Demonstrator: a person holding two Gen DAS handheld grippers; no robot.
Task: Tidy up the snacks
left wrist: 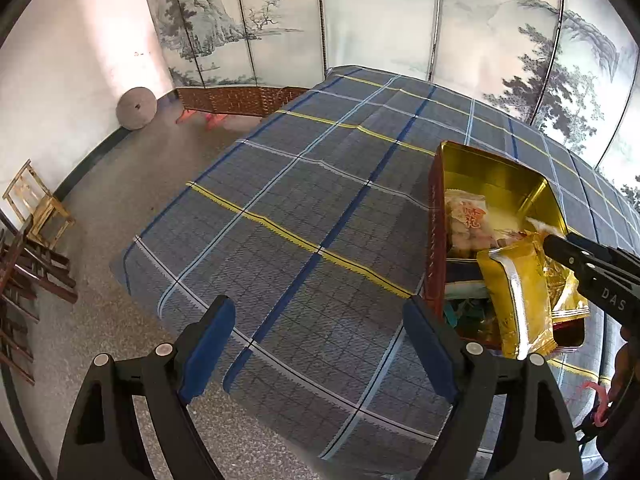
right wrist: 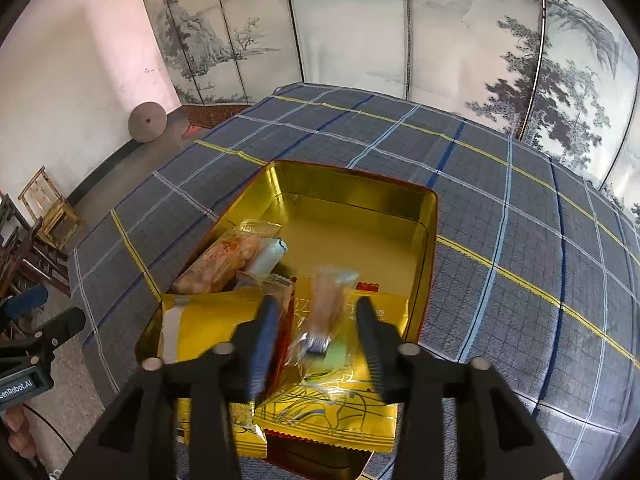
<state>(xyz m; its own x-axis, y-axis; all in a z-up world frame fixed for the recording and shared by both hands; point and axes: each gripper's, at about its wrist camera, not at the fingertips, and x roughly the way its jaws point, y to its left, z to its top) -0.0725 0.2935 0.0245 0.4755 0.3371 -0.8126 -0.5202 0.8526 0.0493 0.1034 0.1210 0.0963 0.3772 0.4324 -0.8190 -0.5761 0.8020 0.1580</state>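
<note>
A gold-lined tin (right wrist: 352, 178) with red outer walls stands on the plaid tablecloth and holds several snack packs. Among them are a clear pack of pale crackers (right wrist: 224, 258), a small white pack (right wrist: 270, 256) and yellow foil packets (right wrist: 208, 324). My right gripper (right wrist: 318, 320) hangs over the tin's near end, jaws apart, with a clear-wrapped brown snack (right wrist: 326, 300) loose between them; neither pad touches it. In the left wrist view the tin (left wrist: 492, 160) is at the right, with a yellow packet (left wrist: 520, 300) sticking up out of it. My left gripper (left wrist: 320, 320) is open over the cloth, holding nothing.
The blue-grey plaid cloth (left wrist: 300, 220) covers a large table. A painted folding screen (left wrist: 380, 20) stands behind it. At the left, on the floor, are wooden chairs (left wrist: 36, 208) and a round stone disc (left wrist: 136, 108) leaning on the wall.
</note>
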